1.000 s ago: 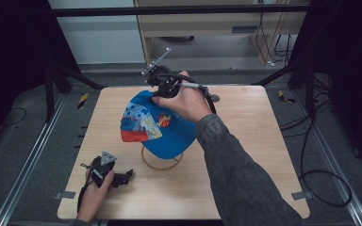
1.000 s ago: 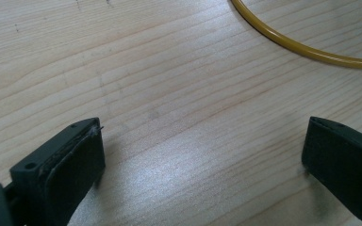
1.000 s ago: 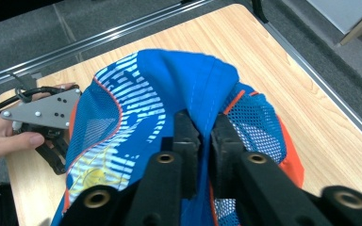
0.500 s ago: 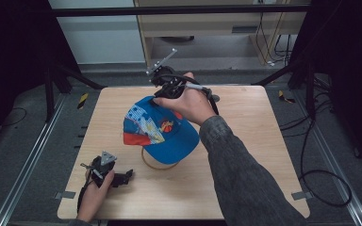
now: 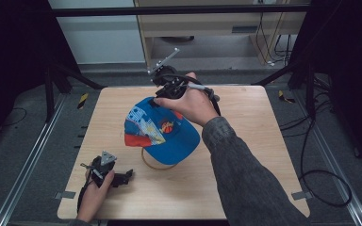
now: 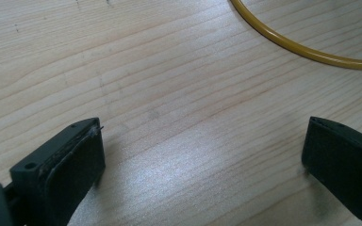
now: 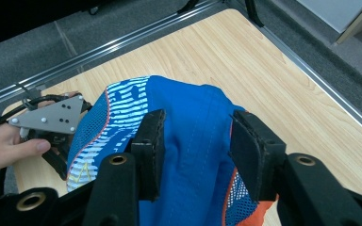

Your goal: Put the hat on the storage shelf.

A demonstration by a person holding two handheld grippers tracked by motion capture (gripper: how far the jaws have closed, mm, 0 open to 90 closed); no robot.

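Wooden bench seen from above, with both hand-held tongs. The right tongs, at the far middle of the bench, are clamped on a fold of the blue cap; in the right gripper view the blue cloth bulges between the two black jaws. The cap, blue with a striped white and orange panel and an orange patch, hangs lifted and tilted over the bench centre, above a thin yellow ring lying flat on the wood. The left tongs rest at the near left of the bench, jaws spread wide apart over bare wood, with an arc of the ring beyond them in the left gripper view.
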